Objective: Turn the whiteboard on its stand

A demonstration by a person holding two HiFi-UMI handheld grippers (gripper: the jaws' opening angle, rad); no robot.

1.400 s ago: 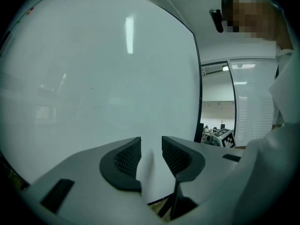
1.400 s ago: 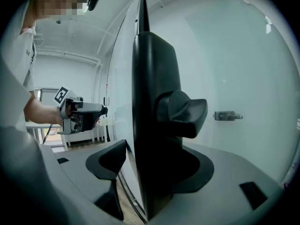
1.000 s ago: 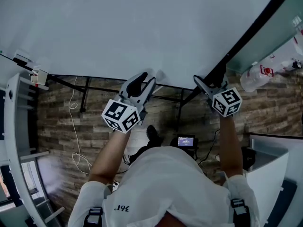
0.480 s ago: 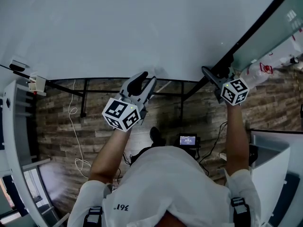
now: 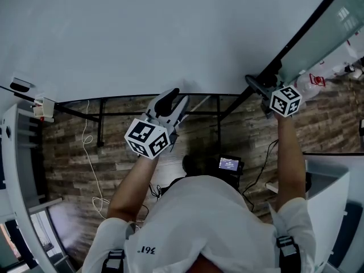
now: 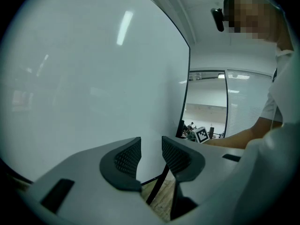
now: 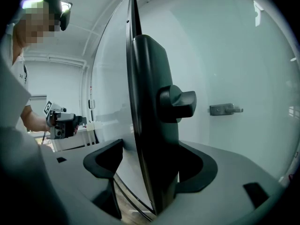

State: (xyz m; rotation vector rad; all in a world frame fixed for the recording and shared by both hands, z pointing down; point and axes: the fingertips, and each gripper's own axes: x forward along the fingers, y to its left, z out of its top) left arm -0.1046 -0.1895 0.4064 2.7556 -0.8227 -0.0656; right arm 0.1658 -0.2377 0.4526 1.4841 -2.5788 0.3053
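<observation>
The whiteboard (image 5: 170, 33) faces the right hand-held gripper (image 7: 151, 165) edge-on, its upright side frame (image 7: 150, 102) between jaws that have just been opening wide. The left hand-held gripper (image 6: 151, 156) is open and empty.

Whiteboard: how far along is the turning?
Done: both grippers are at the whiteboard. In hand: the right gripper straddles its black side frame, jaws just opened wider, not clamping; the left gripper is by the lower edge, jaws apart, empty. Left: can't tell whether the turn is finished; nothing grips the board now.
</observation>
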